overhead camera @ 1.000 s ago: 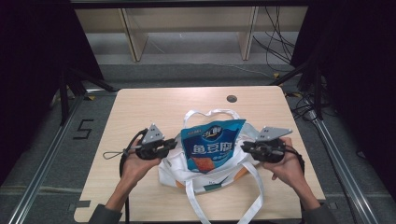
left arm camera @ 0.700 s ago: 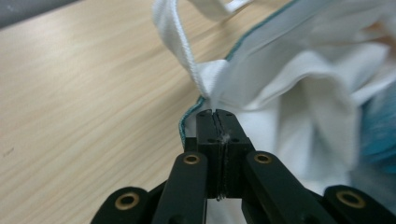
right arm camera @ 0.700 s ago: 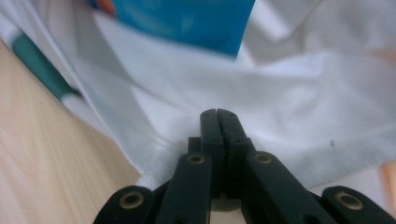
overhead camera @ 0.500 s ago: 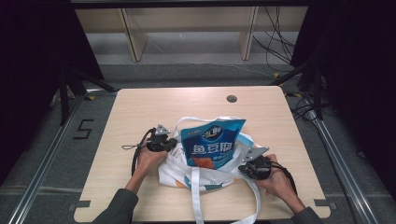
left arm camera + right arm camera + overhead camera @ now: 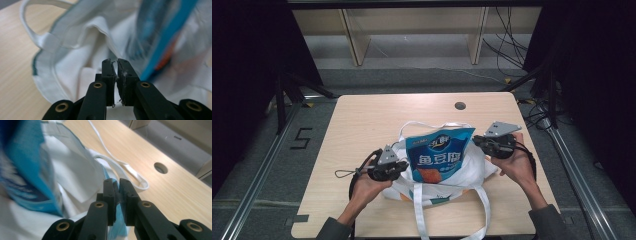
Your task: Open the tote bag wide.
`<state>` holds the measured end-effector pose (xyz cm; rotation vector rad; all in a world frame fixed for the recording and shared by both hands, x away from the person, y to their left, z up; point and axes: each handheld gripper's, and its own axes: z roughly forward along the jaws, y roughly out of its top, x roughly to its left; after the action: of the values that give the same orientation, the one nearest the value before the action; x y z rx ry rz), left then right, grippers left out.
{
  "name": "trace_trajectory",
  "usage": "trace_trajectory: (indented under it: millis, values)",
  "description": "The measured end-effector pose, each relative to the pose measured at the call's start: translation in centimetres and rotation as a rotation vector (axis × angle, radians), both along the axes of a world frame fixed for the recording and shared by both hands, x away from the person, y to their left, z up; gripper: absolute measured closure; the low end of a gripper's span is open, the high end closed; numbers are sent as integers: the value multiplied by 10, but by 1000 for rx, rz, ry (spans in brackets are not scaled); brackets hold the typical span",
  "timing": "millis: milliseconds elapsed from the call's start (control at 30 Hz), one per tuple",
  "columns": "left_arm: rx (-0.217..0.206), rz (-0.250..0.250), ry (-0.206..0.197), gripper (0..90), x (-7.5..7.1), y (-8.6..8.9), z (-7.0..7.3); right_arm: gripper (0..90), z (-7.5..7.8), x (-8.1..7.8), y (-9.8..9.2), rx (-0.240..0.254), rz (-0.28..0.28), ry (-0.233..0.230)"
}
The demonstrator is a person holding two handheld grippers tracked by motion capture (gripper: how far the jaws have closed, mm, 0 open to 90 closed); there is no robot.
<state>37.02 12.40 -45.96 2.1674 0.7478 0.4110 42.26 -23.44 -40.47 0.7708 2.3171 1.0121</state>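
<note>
At lower centre our left gripper (image 5: 398, 167) and, further up at right, our right gripper (image 5: 480, 142) each pinch the white bag's (image 5: 472, 170) rim; thin cloth may slip free, tipping the blue snack packet (image 5: 438, 157) onto the counter (image 5: 362, 120).

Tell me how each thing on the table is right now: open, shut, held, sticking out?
White cloth tote bag: lying on the table, mouth open, both side edges pinched.
Blue snack packet: sticking halfway out of the bag, looks sealed.
Left gripper: shut on the bag's edge.
Right gripper: shut on the bag's blue-trimmed edge.
Long white bag straps: lying loose across the table.
</note>
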Motion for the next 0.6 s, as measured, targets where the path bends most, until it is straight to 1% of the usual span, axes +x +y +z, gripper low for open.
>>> trace_trajectory:
  millis: [33, 67, 100, 167, 200, 233, 267, 300, 333, 367, 400, 433, 467, 500, 533, 567, 600]
  values:
    - [-14, 1, -1, 825, -3, -1, -2, 843, -6, 7, 3, -14, 3, 10]
    - [-11, -4, 8, 828, -6, -1, -3, 842, -9, 10, 5, -29, 14, 13]
    - [-5, -12, 4, 832, -8, 0, -3, 843, -12, 14, 7, -30, -1, 28]
    - [0, -25, 2, 838, -11, -1, -6, 842, -15, 19, 9, -34, -13, 38]
    - [5, -43, 0, 838, -12, -2, -8, 846, -17, 21, 8, -29, -18, 48]
    - [-7, -24, 8, 838, -14, -3, -9, 846, -19, 24, 7, -28, -16, 46]
    - [-5, -33, 5, 838, -14, -3, -10, 845, -19, 24, 7, -30, -15, 46]
    - [7, -33, 5, 837, -15, -3, -10, 845, -17, 23, 6, -16, -19, 40]
    - [2, -34, 0, 838, -15, -3, -10, 842, -13, 21, 5, 15, -17, 40]
    - [-4, -31, 0, 840, -15, -4, -9, 835, -8, 18, 4, 35, 3, 36]
    - [-5, -37, -5, 841, -15, -4, -9, 820, -3, 14, 3, 43, 23, 26]
    - [2, -37, -3, 841, -15, -4, -9, 790, 1, 9, 2, 53, 32, 32]
    - [6, -36, -4, 843, -15, -3, -9, 773, 2, 7, 2, 48, 51, 42]
    - [5, -35, -3, 843, -15, -4, -9, 769, 3, 5, 3, 35, 41, 47]
    - [-6, -31, -1, 844, -16, -4, -10, 768, 0, 5, 4, 12, 32, 39]
    - [1, -27, -4, 845, -16, -4, -9, 774, -1, 6, 4, -1, 26, 53]
    - [0, -28, -5, 848, -17, -4, -9, 798, -4, 8, 5, -10, 24, 56]
